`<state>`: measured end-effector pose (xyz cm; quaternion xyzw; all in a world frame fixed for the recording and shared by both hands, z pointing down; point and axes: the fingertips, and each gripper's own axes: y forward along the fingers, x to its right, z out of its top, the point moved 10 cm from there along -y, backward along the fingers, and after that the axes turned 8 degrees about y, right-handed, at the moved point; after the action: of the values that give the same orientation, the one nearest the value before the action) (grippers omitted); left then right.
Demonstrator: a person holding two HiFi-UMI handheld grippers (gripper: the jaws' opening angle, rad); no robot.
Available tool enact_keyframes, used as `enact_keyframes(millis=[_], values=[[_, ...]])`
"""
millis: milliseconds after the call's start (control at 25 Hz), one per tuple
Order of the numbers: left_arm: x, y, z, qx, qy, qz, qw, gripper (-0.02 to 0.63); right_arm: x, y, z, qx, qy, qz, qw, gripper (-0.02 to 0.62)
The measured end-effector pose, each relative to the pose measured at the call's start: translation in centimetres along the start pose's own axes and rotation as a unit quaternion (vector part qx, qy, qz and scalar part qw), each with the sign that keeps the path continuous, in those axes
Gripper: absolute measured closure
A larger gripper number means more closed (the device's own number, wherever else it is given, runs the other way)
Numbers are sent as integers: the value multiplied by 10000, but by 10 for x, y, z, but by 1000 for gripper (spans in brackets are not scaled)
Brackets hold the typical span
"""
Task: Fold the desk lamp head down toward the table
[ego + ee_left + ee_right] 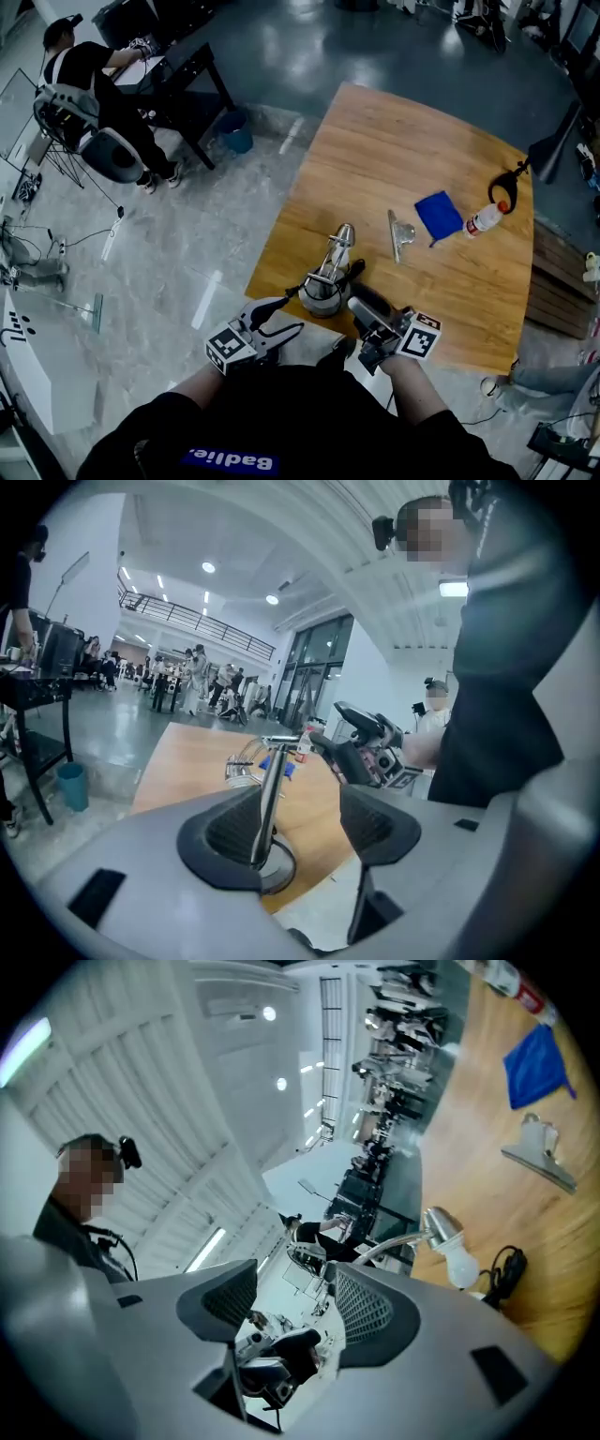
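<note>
The person's black shirt [281, 422] fills the bottom of the head view, with both forearms reaching over the near edge of the wooden table [394, 150]. The chrome desk lamp [323, 281] stands at that near edge with its round base on the wood. Its arm rises to a head held up off the table, and the bare white bulb [459, 1262] is clear of the tabletop. The left gripper [292, 315] is at the lamp's left with its jaws spread apart. In the left gripper view the lamp's stem stands in the gap, hard by one pad (contact cannot be made out). The right gripper [367, 314] hangs just right of the base, jaws wide as well, with nothing held between them. Further out on the table lie three smaller things – a blue cloth [439, 214], a plastic bottle [486, 219] with a red cap just beside it, and a metal clip [400, 232] on the cloth's other side.
</note>
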<state>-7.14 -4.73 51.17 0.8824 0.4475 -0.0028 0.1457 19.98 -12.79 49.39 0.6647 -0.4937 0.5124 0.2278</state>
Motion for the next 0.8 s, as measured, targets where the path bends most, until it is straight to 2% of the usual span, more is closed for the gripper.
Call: enact_keyframes(millis=[80,160,280,360,520,680,800], values=[[13,-19,7,143,-32,-41,9999,336,-29,-2,-22,27,-519,123,9986,346],[22,-39,8,336,-155,-97,9993,337,-54,-6,-50,37,-1066,72,9943,391],[22,-63,0,585,-378,-303,9971,353,-79,-12,-97,36,-1896,-454,9808,465],[26,-87,-8,563,-384,-430,9967,378,-93,-14,-137,146,-2099,-817,9742,485],[47,-130,-4,492,-311,-787,9952,405,-129,-11,-203,462,-2286,-1252,9643,485],[87,-162,17,573,-202,-1147,9915,433,-175,-7,-247,346,-2839,-1359,9485,486],[117,-178,36,798,16,-1377,9873,463,-203,-8,-261,268,-3389,-1265,9319,524]])
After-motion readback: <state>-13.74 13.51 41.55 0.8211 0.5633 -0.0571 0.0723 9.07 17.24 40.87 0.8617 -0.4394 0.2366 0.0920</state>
